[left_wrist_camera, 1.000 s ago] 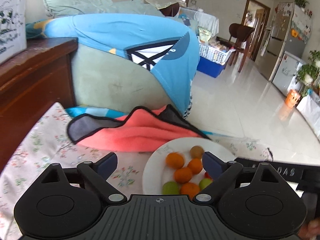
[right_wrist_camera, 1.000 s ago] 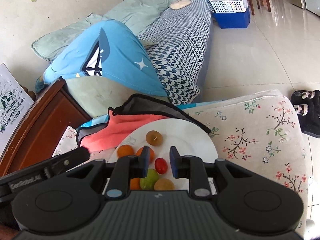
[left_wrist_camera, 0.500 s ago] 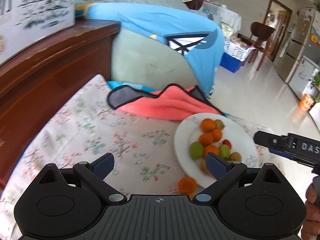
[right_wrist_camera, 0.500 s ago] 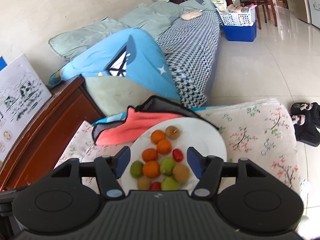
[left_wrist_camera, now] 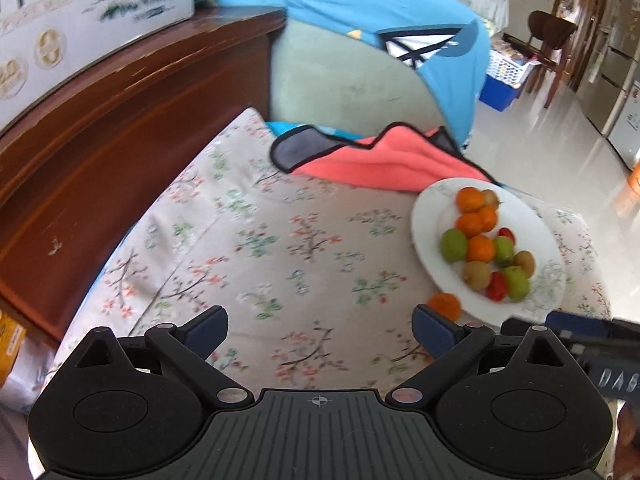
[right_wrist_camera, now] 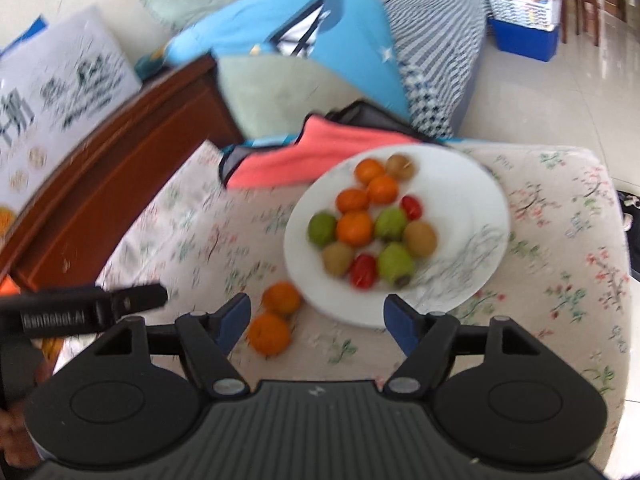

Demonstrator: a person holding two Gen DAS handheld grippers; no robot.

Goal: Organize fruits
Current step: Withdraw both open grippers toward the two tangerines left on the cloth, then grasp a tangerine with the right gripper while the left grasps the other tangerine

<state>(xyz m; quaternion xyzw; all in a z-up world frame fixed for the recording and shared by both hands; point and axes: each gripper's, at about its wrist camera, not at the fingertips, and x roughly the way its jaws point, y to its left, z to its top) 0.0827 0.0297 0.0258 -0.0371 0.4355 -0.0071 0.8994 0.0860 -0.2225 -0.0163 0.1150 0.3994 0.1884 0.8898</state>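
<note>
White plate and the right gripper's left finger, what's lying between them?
In the right wrist view, two oranges lie on the floral cloth between the plate and that finger.

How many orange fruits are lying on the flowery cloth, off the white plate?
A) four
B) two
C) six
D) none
B: the right wrist view shows two orange fruits on the flowery cloth, just outside the near-left rim of the white plate; the other fruits all sit on the plate.
</note>
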